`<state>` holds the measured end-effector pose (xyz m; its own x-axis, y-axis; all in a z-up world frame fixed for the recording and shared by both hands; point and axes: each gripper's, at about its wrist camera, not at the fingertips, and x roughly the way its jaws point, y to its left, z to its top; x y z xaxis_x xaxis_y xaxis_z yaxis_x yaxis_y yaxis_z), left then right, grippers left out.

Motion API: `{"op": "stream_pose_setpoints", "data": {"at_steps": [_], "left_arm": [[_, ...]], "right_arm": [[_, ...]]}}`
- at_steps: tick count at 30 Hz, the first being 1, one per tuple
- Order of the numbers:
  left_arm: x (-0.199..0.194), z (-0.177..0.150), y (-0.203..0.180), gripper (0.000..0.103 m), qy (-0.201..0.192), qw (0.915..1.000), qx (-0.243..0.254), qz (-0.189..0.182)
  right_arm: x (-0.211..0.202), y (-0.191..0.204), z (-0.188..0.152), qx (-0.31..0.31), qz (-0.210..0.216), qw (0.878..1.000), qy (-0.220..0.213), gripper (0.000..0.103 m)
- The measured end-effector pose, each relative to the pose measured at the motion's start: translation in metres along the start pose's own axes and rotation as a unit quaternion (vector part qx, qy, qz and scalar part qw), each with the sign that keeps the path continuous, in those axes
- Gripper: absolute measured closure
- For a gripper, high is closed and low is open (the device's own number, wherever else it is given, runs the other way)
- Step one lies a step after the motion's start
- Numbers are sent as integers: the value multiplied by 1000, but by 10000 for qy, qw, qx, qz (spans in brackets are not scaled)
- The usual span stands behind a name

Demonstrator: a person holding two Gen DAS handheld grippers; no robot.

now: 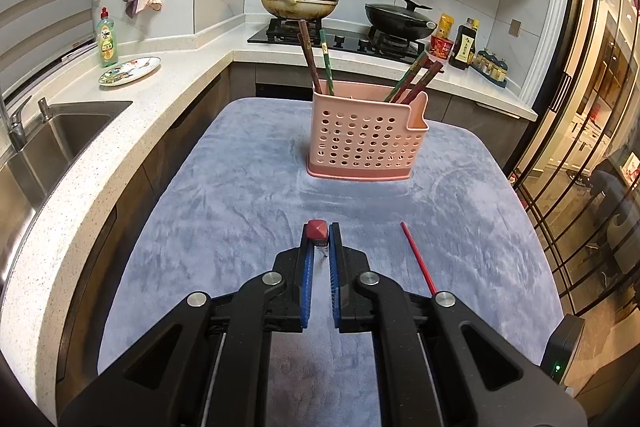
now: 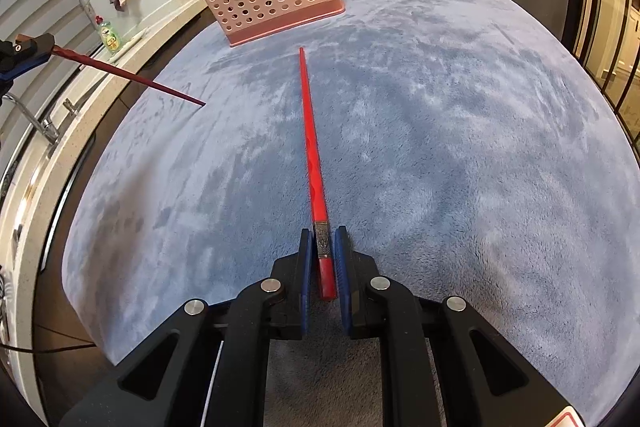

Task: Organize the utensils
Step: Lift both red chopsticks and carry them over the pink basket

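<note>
Showing two chopsticks mid-sort, near to far. Right gripper [image 2: 323,247]: jaws astride the red chopstick [image 2: 310,143] at its thick end w/ metal band, pads just beside it, not clamped; stick lies flat on the grey-blue cloth [image 2: 460,147] of the bench, tip toward holder. Left gripper [image 1: 319,239]: clenched on a dark red chopstick [image 2: 132,77] near its butt, tip touching the cloth. Judged: light, stiff, thin, lacquer prob. slippery; best taken near the thick banded end, where pads get more surface, then dropped tip-first. Far: pink perforated holder [image 1: 366,139], upright, w/ several chopsticks [image 1: 316,67] already in.
</note>
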<state>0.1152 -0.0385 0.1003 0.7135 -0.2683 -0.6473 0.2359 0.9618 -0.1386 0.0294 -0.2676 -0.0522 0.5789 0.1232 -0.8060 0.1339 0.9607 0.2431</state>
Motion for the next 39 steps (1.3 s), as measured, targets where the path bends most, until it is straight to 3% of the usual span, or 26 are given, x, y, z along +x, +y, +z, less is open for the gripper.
{"op": "stream_pose_setpoints", "data": {"at_steps": [6, 11, 23, 33, 39], "left_arm": [[0, 0, 0, 96, -1, 10000, -5, -1], [-1, 1, -2, 96, -24, 10000, 4, 7], [-4, 23, -1, 96, -163, 9998, 111, 42], [-2, 45, -4, 96, -237, 9996, 155, -78], [-6, 75, -9, 96, -407, 9987, 172, -241]], "right_arm": [[-5, 6, 5, -119, -60, 9999, -24, 94], [-28, 13, 21, -145, 7, 9993, -345, 95], [-99, 31, 111, -155, 178, 9888, -1475, 95], [-115, 49, 163, -144, 372, 9820, -1844, 95], [-125, 57, 194, -142, 449, 9763, -2112, 95]]}}
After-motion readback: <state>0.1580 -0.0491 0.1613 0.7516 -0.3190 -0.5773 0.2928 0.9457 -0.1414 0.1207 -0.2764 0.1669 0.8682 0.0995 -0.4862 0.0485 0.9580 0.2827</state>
